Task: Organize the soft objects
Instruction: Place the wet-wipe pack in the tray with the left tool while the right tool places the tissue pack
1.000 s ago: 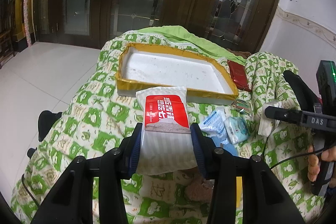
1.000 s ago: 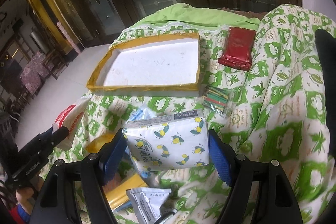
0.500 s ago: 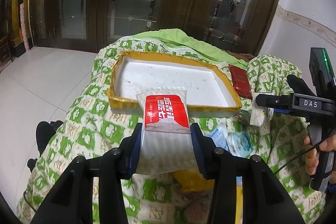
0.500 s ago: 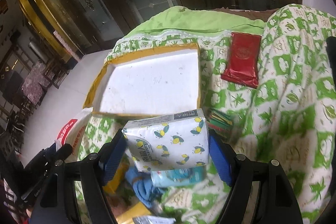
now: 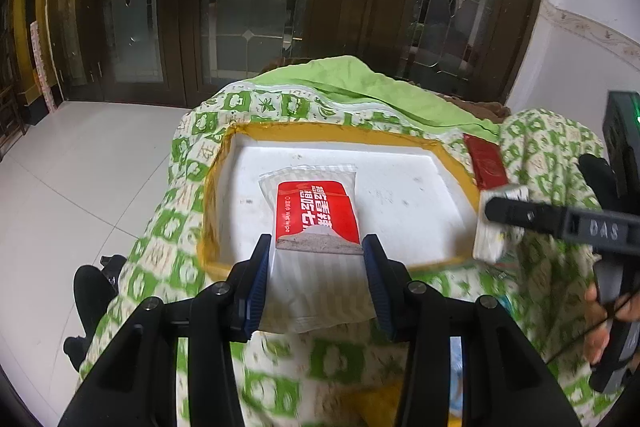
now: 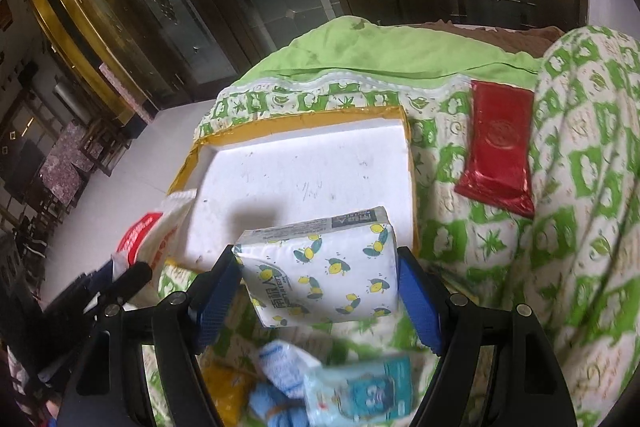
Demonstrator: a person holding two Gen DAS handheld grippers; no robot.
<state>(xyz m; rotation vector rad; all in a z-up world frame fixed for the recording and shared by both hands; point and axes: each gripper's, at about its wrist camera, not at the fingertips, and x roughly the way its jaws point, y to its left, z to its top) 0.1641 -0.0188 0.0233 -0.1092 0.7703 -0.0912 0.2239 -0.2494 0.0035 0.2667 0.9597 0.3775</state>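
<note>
My left gripper point(image 5: 316, 259) is shut on a red-and-white wet wipe pack point(image 5: 316, 223) and holds it over the near left part of the white tray with yellow rim point(image 5: 400, 163). My right gripper point(image 6: 320, 279) is shut on a white tissue pack with lemon print point(image 6: 324, 267), held above the tray's near edge point(image 6: 312, 171). In the left wrist view the tissue pack point(image 5: 498, 223) and right gripper show at the tray's right rim. In the right wrist view the wipe pack point(image 6: 156, 239) shows at the tray's left side.
A red packet point(image 6: 498, 163) lies on the green-patterned quilt point(image 6: 580, 187) right of the tray. Small blue and light-blue packs point(image 6: 360, 391) and a yellow item point(image 6: 228, 387) lie on the quilt below my right gripper. White floor and wooden doors lie beyond.
Both grippers have moved forward and up with their packs, from over the quilt to over the tray's near edge. The loose packs on the quilt have dropped behind.
</note>
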